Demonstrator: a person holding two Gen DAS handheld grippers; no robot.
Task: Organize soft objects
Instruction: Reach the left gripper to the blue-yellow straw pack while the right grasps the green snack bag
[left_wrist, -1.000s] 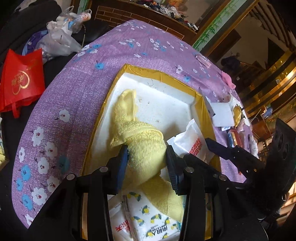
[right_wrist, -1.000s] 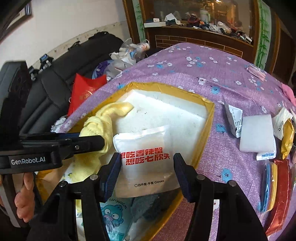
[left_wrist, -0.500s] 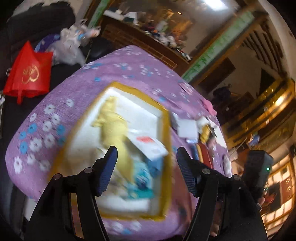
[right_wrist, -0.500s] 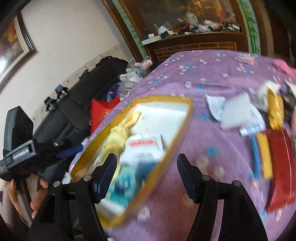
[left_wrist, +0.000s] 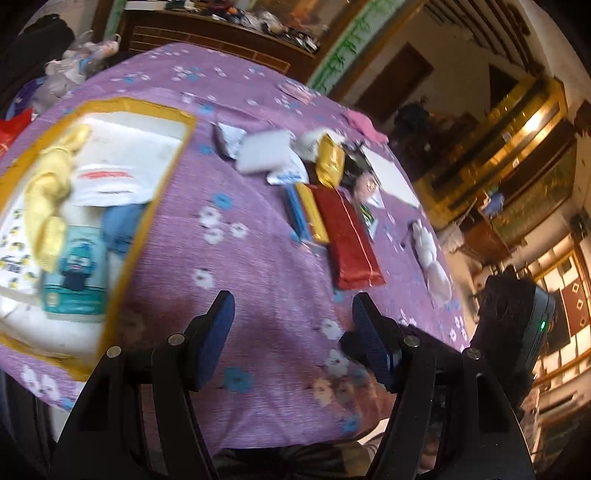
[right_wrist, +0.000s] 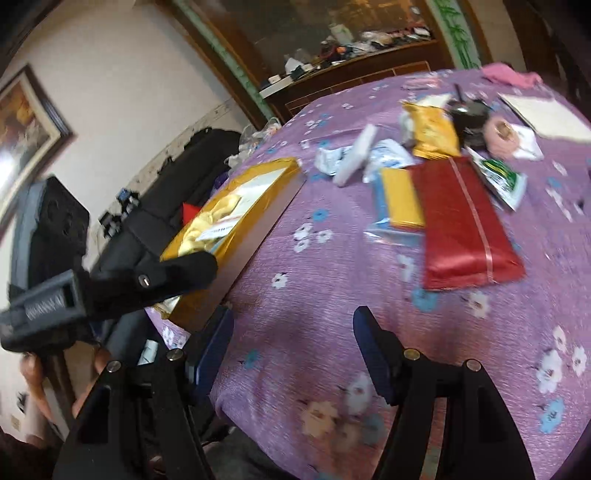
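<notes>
A gold-rimmed box (left_wrist: 166, 177) (right_wrist: 258, 214) lies at the left of the purple flowered table. In it rest a yellow towel (left_wrist: 48, 184), a white glove packet (left_wrist: 110, 181) and a teal cartoon packet (left_wrist: 74, 273). My left gripper (left_wrist: 291, 332) hangs open over bare cloth near the table's front edge, nothing between its fingers. My right gripper (right_wrist: 291, 347) is open too, above the cloth right of the box. A red packet (left_wrist: 347, 236) (right_wrist: 461, 225), a yellow and blue packet (right_wrist: 399, 199), a gold pouch (left_wrist: 328, 158) (right_wrist: 432, 129) and a white pad (left_wrist: 262, 155) lie beyond.
A pink cloth (right_wrist: 509, 75), white paper (right_wrist: 546, 114), a green-printed sachet (right_wrist: 502, 177) and a white fluffy thing (left_wrist: 432, 254) lie further right. The left gripper's body (right_wrist: 110, 284) and a hand (right_wrist: 33, 376) show at the right wrist view's left. Black bags stand behind the table.
The left gripper let go of the yellow towel and opened wide. The right gripper widened off the white glove packet. Both swung right, away from the box, toward the loose packets.
</notes>
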